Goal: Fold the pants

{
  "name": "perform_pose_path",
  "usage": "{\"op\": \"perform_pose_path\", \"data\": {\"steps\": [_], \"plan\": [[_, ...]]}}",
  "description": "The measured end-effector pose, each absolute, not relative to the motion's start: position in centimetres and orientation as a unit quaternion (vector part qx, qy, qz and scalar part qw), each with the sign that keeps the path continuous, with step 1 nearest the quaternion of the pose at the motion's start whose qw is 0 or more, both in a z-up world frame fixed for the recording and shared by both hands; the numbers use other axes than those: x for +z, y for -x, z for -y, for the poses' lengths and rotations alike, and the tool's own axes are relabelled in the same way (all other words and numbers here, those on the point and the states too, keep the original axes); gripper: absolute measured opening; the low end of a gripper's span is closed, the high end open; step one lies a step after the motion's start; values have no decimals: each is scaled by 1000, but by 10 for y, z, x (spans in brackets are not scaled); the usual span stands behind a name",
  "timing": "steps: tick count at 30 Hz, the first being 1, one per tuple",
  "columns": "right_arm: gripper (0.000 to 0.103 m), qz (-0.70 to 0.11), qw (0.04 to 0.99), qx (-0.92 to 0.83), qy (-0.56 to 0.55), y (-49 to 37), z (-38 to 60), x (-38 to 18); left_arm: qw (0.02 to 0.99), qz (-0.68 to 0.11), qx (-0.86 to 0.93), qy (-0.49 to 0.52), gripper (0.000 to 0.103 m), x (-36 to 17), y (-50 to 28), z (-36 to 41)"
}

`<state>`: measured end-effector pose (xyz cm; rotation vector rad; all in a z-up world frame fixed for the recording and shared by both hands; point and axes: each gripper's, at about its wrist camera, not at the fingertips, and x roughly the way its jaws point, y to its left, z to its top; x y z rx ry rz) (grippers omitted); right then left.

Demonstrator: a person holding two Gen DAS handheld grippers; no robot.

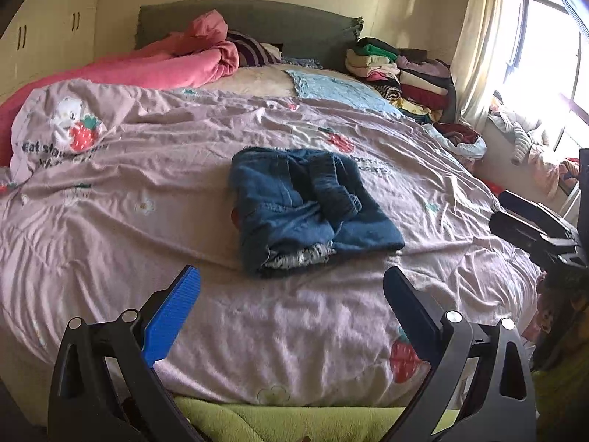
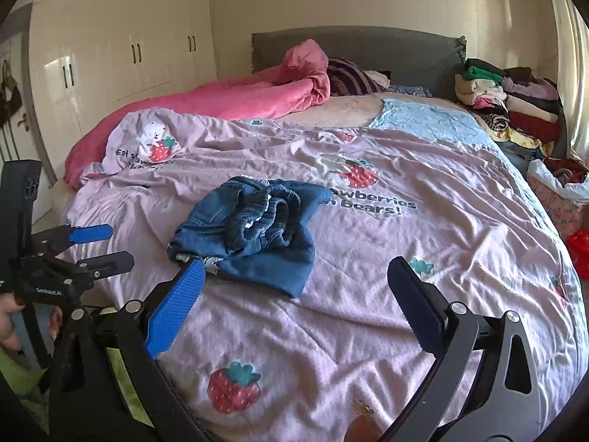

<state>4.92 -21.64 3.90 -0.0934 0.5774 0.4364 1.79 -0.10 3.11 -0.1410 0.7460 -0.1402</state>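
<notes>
We see the pants point(image 1: 313, 210) folded on the quilt point(image 1: 165, 191), at twelve o'clock from both tongs. Left gripper point(image 1: 292, 287) and right gripper point(image 2: 296, 280) hang spread wide, empty.

Black hand-held gripper point(image 1: 292, 285) frames, one blue ribbed finger pad point(image 1: 173, 315), one dark pad, silver pivot screws

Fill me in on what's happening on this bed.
A person is folding pants with a handheld gripper in each hand. The blue pants lie in a folded bundle on the pink quilt, waistband on top. Both the left gripper and right gripper are open and hold nothing, drawn back near the foot of the bed. A stack of folded clothes sits by the headboard.
</notes>
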Motion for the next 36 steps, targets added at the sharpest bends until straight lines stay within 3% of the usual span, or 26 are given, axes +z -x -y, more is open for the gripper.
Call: {"op": "perform_pose_path", "data": {"steps": [14,36], "plan": [[94,-344,915,206,52,-54,198,-15,918,-385,-56,74,99,-1,-21,-2],[94,-343,916,203,49,-58,197,-16,913,-401,-27,69,99,-10,-23,-7]]}}
